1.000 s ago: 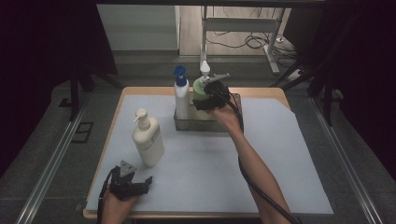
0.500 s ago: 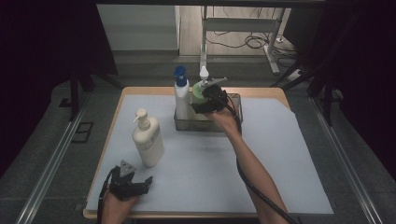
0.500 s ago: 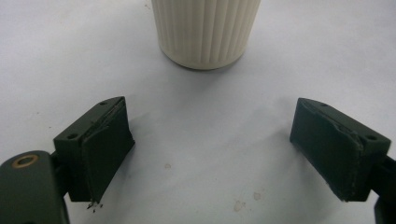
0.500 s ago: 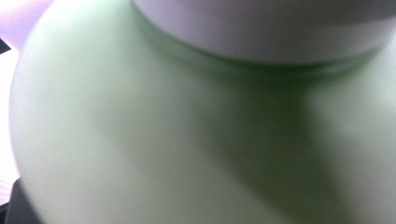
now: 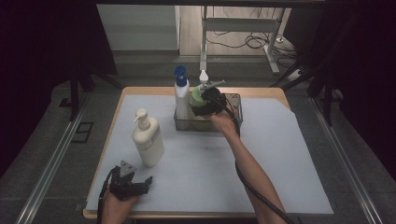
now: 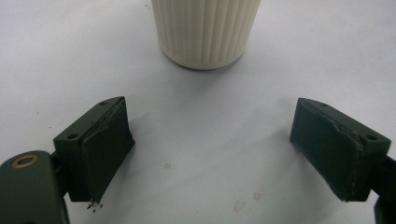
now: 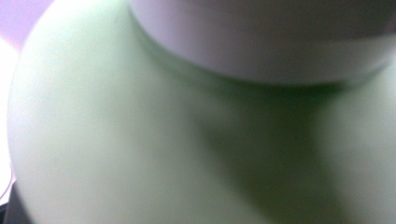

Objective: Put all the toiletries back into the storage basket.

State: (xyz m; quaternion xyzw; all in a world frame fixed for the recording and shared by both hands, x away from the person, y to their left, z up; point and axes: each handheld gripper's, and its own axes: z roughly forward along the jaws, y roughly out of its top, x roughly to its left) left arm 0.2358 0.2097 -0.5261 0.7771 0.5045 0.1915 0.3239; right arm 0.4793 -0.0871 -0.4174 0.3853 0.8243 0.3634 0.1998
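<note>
The green bottle (image 5: 198, 97) stands in the wire basket (image 5: 237, 106), just right of the blue-capped bottle (image 5: 181, 95). The right gripper (image 5: 205, 103) is against its rounded shoulder, but whether the jaws grip it I cannot tell. It looks like smooth, rigid plastic, likely slippery; gripping under the white collar (image 7: 261, 42) seems safest. Lifting straight up clears the basket rim. The left gripper (image 6: 212, 149) rests wide open near the cream pump bottle (image 6: 205, 30).
</note>
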